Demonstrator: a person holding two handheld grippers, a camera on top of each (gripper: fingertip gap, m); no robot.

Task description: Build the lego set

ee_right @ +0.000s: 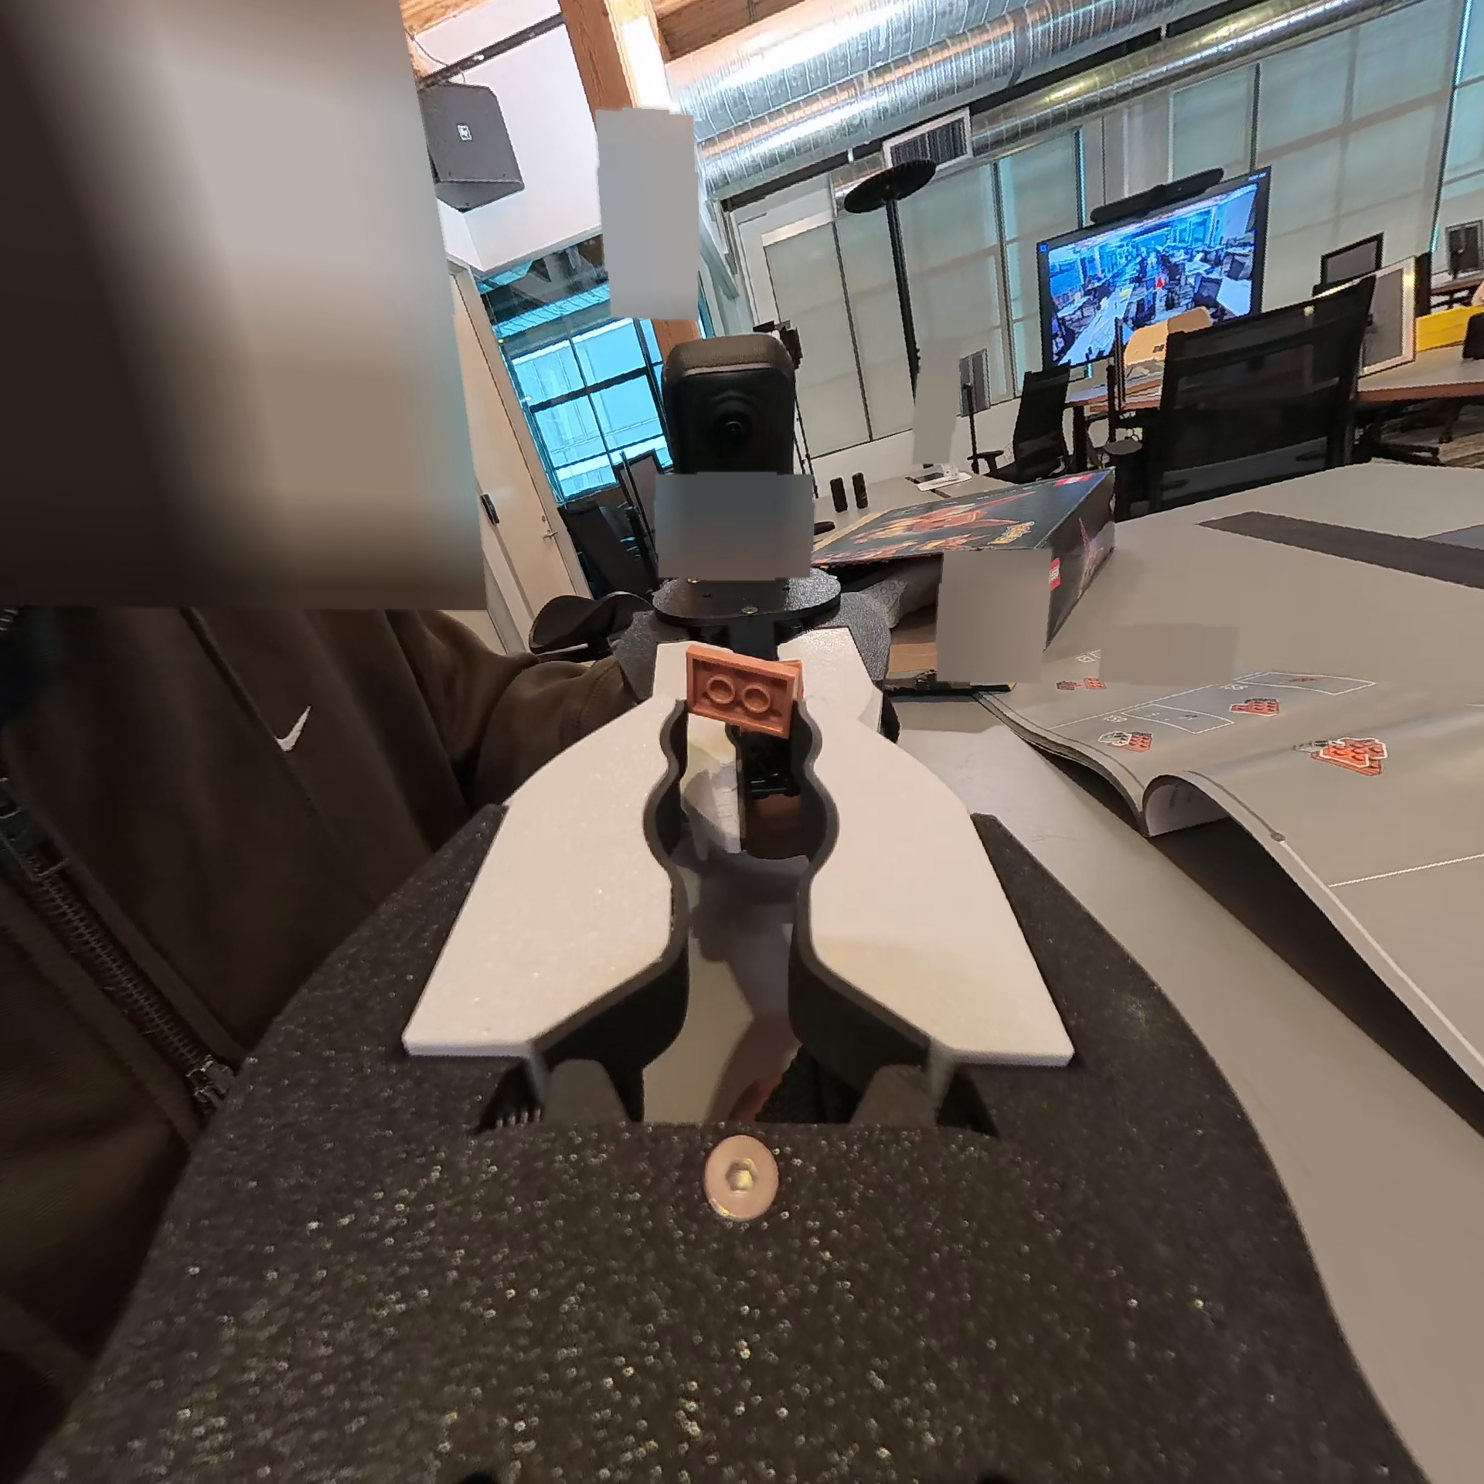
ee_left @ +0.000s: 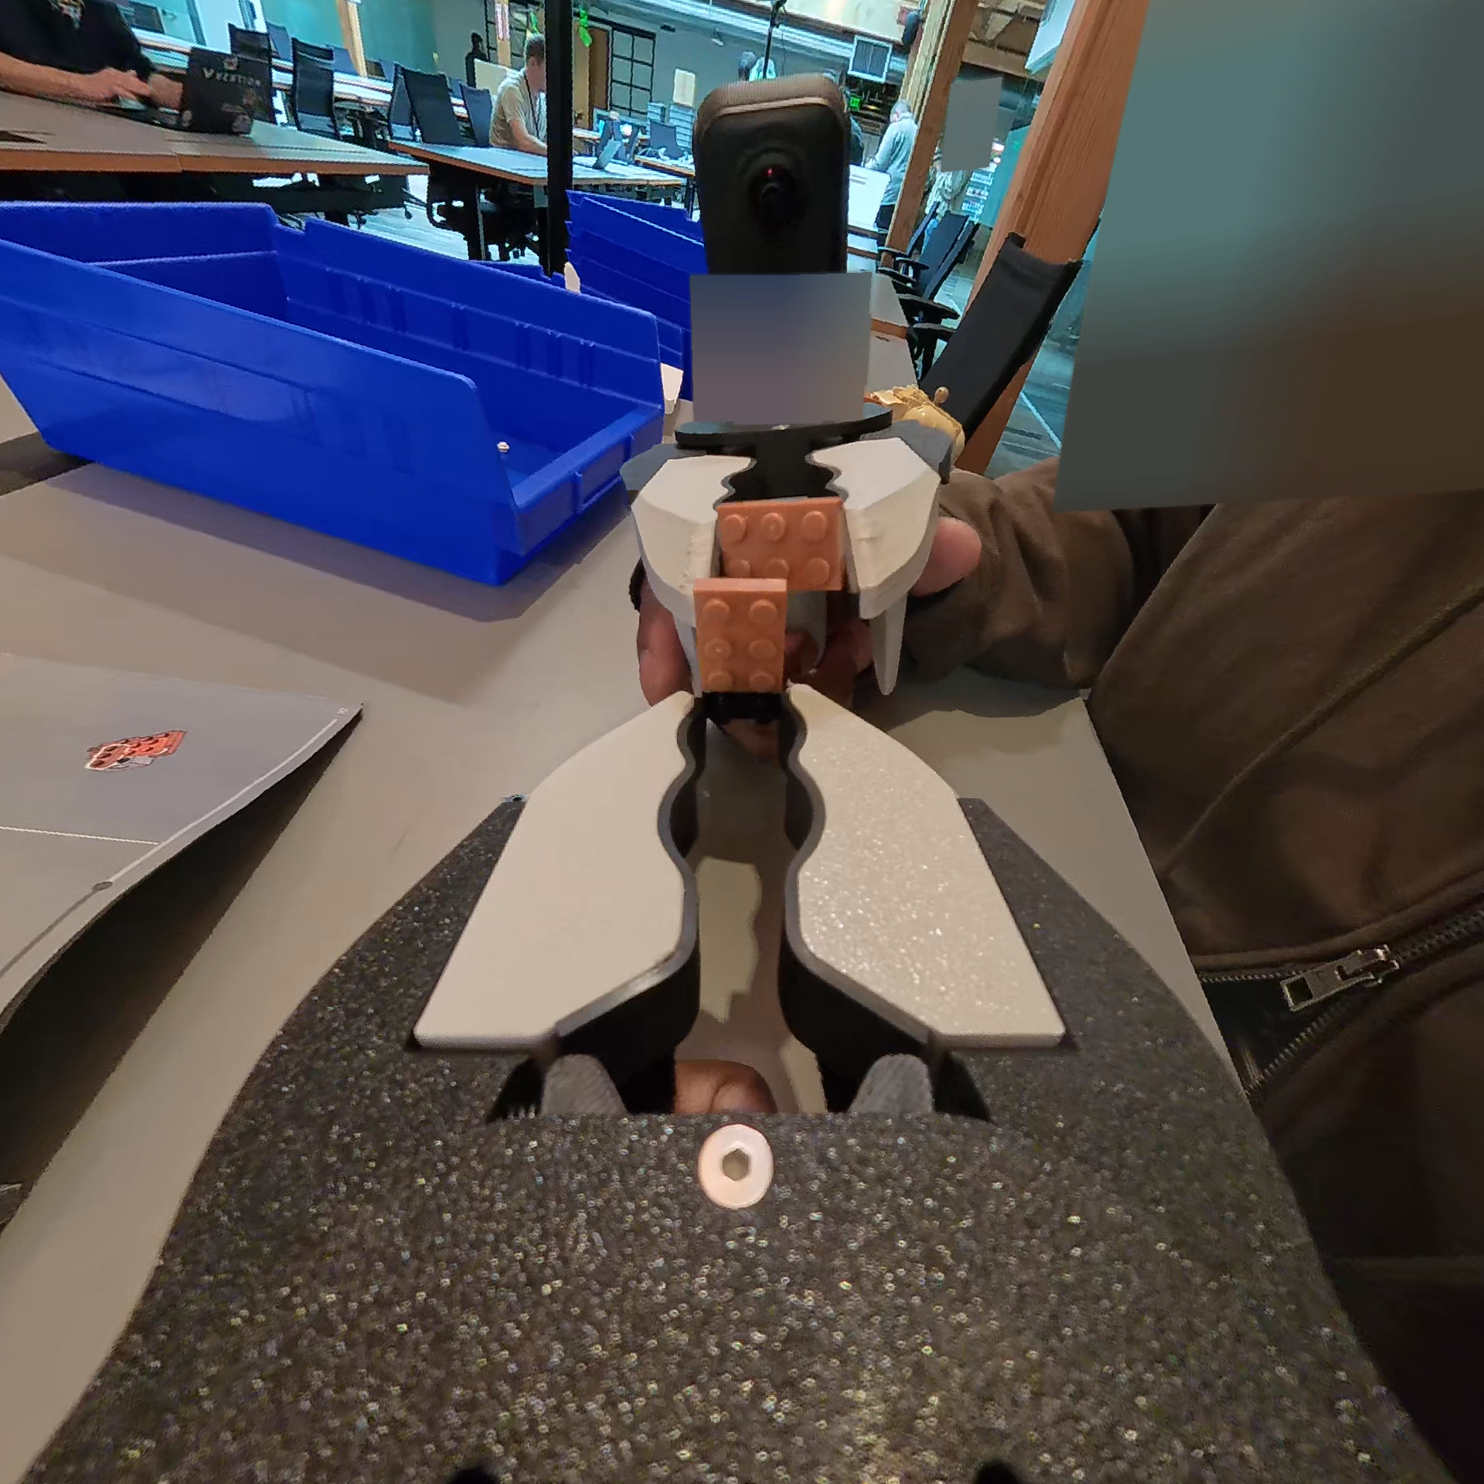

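Both grippers face each other tip to tip above the grey table (ee_left: pixel 498 642). My left gripper (ee_left: pixel 743 703) is shut on a small black piece (ee_left: pixel 739 711) that carries a brown 2x3 plate (ee_left: pixel 739 634), studs toward the camera. My right gripper (ee_left: pixel 783 554) is shut on a second brown 2x3 plate (ee_left: pixel 791 538), just above and behind the first. The two plates overlap at one corner; I cannot tell whether they are joined. In the right wrist view my right gripper (ee_right: pixel 743 719) shows its plate (ee_right: pixel 743 691) from the underside, with a left finger (ee_right: pixel 839 674) behind it.
Blue bins (ee_left: pixel 321 385) stand at the back left. An open instruction booklet (ee_left: pixel 120 803) lies on the table and also shows in the right wrist view (ee_right: pixel 1204 739), with the set's box (ee_right: pixel 1004 538) behind it. The person's brown jacket (ee_left: pixel 1285 803) is close on the right. The tips of both grippers are at nearly the same place.
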